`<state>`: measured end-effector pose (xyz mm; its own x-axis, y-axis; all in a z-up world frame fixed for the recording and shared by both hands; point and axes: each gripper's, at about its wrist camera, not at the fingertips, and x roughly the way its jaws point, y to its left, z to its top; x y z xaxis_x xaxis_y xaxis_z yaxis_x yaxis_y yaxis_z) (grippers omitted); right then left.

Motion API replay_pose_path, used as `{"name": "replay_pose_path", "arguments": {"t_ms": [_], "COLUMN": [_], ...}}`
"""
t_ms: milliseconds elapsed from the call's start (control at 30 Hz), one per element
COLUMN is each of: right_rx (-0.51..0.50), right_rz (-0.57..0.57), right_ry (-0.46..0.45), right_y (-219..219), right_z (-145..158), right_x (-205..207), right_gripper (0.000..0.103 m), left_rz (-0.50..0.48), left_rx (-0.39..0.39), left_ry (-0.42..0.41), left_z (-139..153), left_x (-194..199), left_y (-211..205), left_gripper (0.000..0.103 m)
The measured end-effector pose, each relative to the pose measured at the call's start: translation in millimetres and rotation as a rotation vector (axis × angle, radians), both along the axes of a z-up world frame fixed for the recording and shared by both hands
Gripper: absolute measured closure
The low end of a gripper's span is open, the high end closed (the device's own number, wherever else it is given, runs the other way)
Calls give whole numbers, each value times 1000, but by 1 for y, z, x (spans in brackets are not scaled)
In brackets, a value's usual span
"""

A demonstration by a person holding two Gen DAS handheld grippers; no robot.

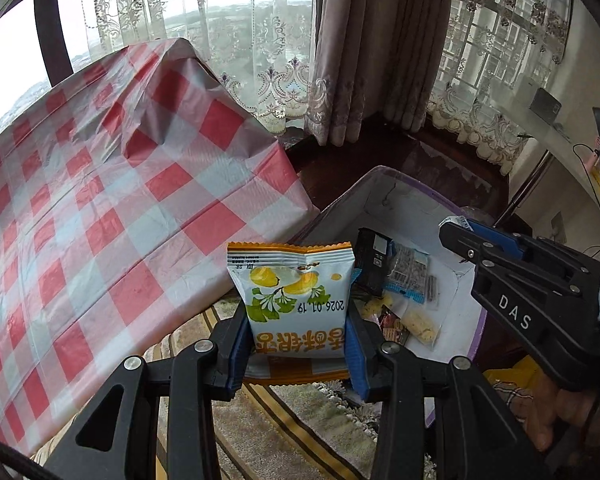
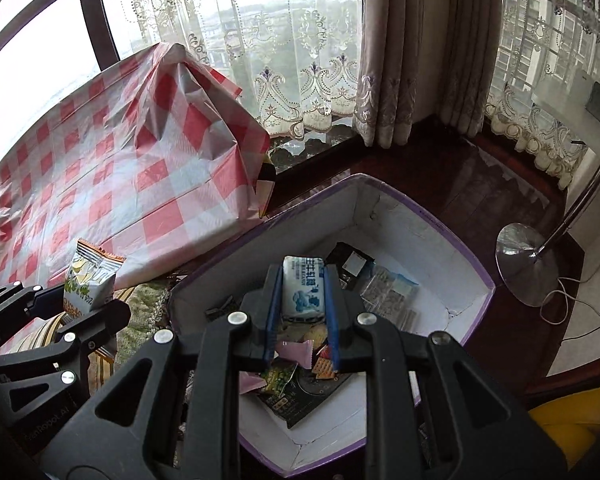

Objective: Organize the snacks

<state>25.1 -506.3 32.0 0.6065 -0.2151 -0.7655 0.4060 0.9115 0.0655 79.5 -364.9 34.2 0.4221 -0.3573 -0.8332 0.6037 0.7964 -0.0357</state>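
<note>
My left gripper [image 1: 298,344] is shut on a white and orange snack bag [image 1: 296,300] printed with yellow fruit and green leaves; it hangs beside the box's left wall. The same bag [image 2: 88,280] and the left gripper [image 2: 74,322] show at the left in the right wrist view. My right gripper [image 2: 302,312] is shut on a small white and blue snack packet [image 2: 302,290], held over the open purple-rimmed white box [image 2: 440,240]. The right gripper [image 1: 466,240] also appears at the right of the left wrist view. Several snacks [image 2: 384,292] lie inside the box.
A table under a red and white checked cloth [image 1: 100,200] stands to the left of the box. A patterned rug [image 1: 268,420] lies below. Lace curtains [image 2: 284,40] hang behind, and a lamp base [image 2: 524,264] stands on the dark floor at the right.
</note>
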Motion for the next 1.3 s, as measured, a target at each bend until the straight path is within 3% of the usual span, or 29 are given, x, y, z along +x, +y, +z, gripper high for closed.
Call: {"name": "replay_pose_path", "arguments": {"t_ms": [267, 600, 1000, 1067, 1133, 1200, 1300], "right_rx": [-45, -24, -42, -43, -45, -58, -67], "right_rz": [-40, -32, -46, -60, -65, -56, -56], "right_ry": [36, 107, 127, 129, 122, 122, 140], "right_y": [-14, -18, -19, -20, -20, -18, -14], "right_z": [-5, -20, -19, -19, -17, -15, -16], "right_x": [0, 2, 3, 3, 3, 3, 3], "right_gripper": [80, 80, 79, 70, 41, 34, 33], "left_rz": [-25, -26, -26, -25, -20, -18, -18], "left_rx": [-1, -16, -30, -31, -32, -41, -59], "left_ry": [22, 75, 105, 115, 124, 133, 142], "left_z": [-4, -14, -18, -20, -21, -21, -21], "left_x": [1, 4, 8, 9, 11, 11, 11], "left_y": [-17, -22, -22, -22, -21, -20, -18], "left_gripper": [61, 61, 60, 59, 55, 49, 40]}}
